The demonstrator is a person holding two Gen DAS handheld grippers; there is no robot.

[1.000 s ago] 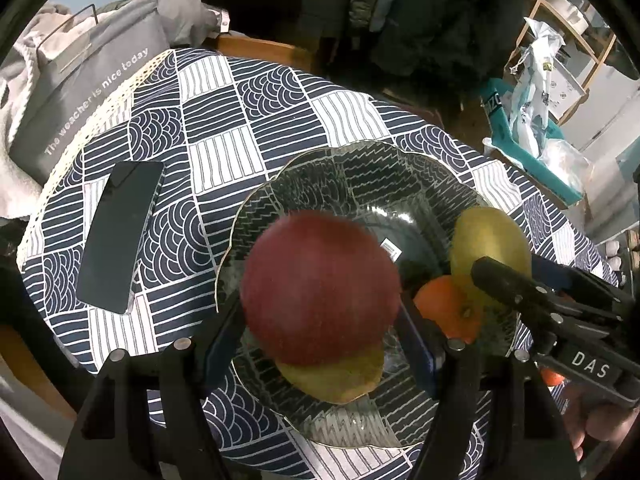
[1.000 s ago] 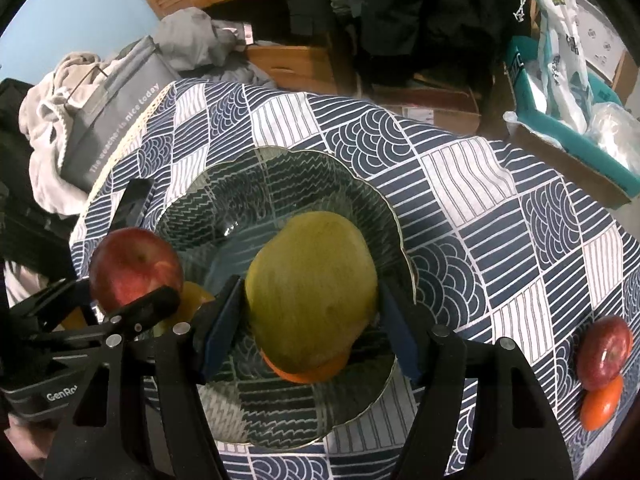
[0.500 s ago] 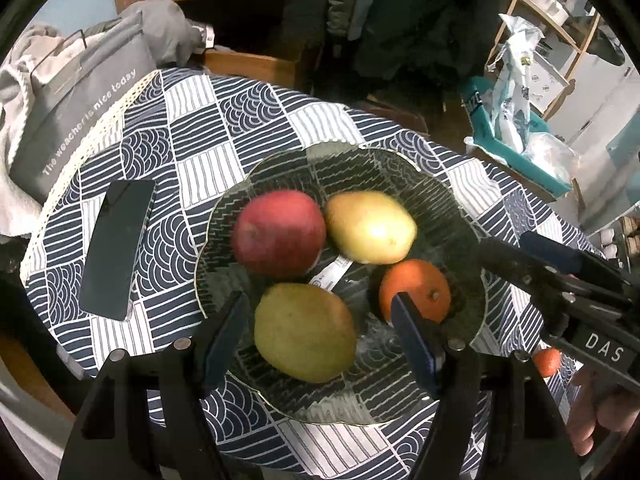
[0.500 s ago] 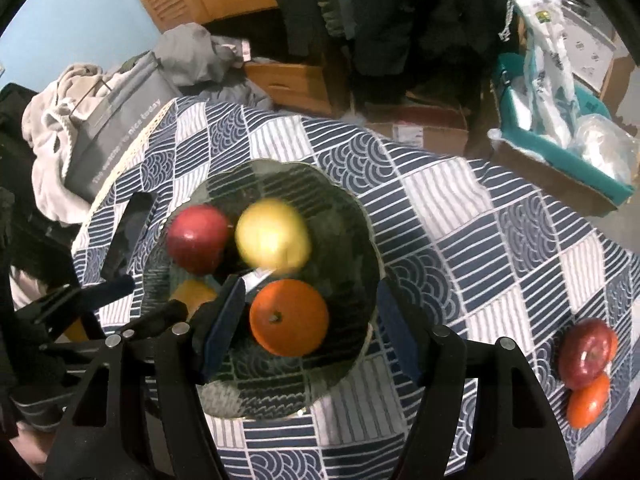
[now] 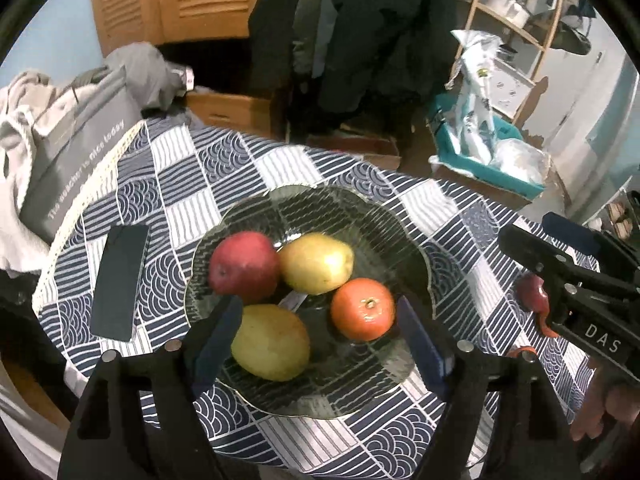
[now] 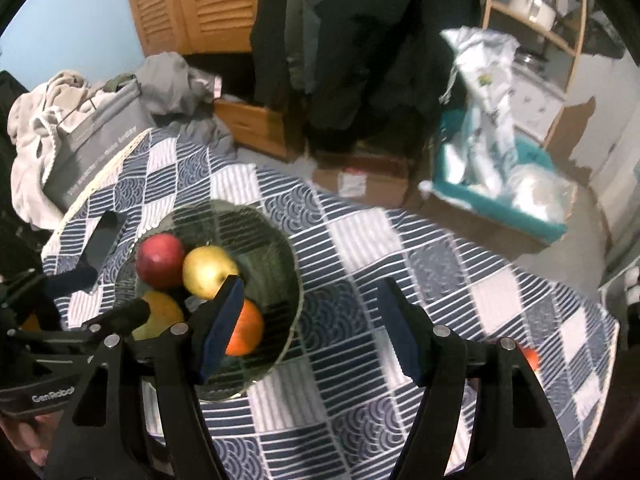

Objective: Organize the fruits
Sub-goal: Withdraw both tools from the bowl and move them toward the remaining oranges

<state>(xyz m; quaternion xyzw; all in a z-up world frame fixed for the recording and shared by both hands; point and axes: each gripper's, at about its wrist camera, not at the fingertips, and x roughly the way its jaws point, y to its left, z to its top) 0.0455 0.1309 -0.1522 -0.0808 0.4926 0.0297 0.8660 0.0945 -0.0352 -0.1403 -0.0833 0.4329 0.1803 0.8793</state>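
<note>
Hovering above the fruit plate (image 5: 416,256), both grippers empty-fingered.

Dim, fisheye-warped; right view blurred

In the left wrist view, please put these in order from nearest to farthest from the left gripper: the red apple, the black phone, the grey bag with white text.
Measured from the left gripper:
1. The red apple, in the glass bowl, just beyond the left finger.
2. The black phone, flat on the tablecloth, left of the bowl.
3. The grey bag, past the table's far left edge.
</note>
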